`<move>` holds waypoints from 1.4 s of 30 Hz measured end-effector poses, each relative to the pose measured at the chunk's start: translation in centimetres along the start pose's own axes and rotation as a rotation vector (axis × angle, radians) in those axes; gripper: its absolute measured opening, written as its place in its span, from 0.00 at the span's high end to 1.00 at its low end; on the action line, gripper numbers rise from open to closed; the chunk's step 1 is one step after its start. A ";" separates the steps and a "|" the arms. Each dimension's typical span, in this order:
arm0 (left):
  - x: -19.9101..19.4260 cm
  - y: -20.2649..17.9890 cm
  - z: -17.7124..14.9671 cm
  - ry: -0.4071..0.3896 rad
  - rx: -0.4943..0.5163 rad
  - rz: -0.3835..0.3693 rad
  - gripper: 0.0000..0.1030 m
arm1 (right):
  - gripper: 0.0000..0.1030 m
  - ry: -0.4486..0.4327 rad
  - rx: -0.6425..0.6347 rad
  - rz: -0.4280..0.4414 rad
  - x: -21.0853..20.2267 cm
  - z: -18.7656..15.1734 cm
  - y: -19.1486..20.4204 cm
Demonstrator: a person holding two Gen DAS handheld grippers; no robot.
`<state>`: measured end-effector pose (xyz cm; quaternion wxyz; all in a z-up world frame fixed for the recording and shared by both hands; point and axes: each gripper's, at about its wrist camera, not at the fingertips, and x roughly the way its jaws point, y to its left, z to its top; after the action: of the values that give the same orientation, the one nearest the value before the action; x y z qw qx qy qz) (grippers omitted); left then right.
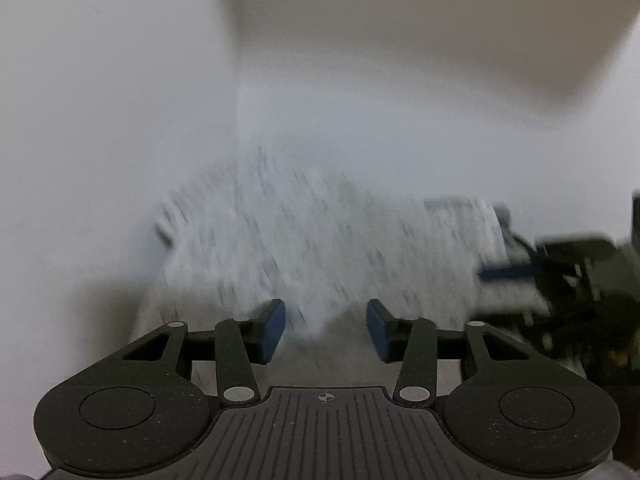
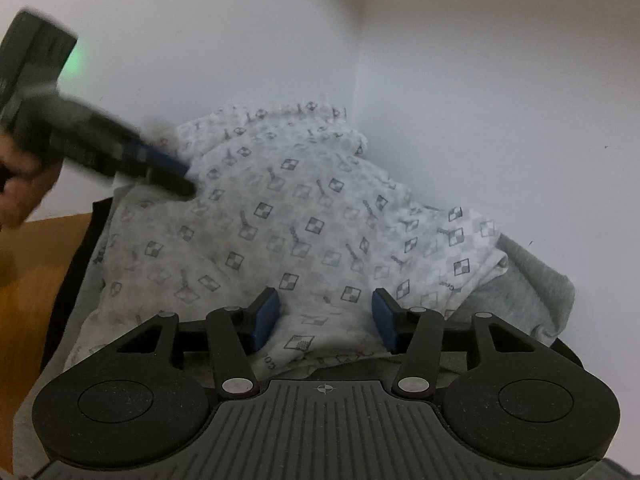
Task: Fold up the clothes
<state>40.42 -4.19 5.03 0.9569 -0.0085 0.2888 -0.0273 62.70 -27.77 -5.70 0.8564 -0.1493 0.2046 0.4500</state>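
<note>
Both grippers over the patterned garment [image 2: 288,216].
My right gripper [image 2: 324,320] and left gripper [image 1: 326,330] stand released, cloth between unpressed.

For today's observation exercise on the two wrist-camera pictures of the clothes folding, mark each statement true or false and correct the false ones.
1. The patterned white garment is printed with small chequered squares. True.
2. The right gripper is clamped shut on a fold of the garment. False: its jaws stand apart, with cloth lying between them and unpinched.
3. A grey garment lies under the patterned one, showing at its right edge. True.
4. The left gripper holds a wooden hanger. False: its jaws are open and hold nothing; the cloth lies just ahead.
5. The clothes lie in the middle of an open floor. False: they lie in a corner between white walls.
</note>
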 end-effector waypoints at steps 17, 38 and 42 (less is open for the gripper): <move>9.9 1.2 4.2 0.027 0.140 0.193 0.27 | 0.50 -0.064 0.010 0.008 -1.2 -1.3 0.8; 12.2 -1.2 5.9 0.017 0.333 0.363 0.94 | 0.50 -0.083 0.011 0.006 -2.1 -1.8 0.8; 11.1 -2.3 5.4 -0.017 0.350 0.390 0.94 | 0.50 -0.093 0.007 0.003 -2.2 -1.9 0.8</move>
<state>52.48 -7.08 3.46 0.9335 0.2126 0.2677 0.1083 60.50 -29.72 -6.40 0.8647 -0.1248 0.1664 0.4571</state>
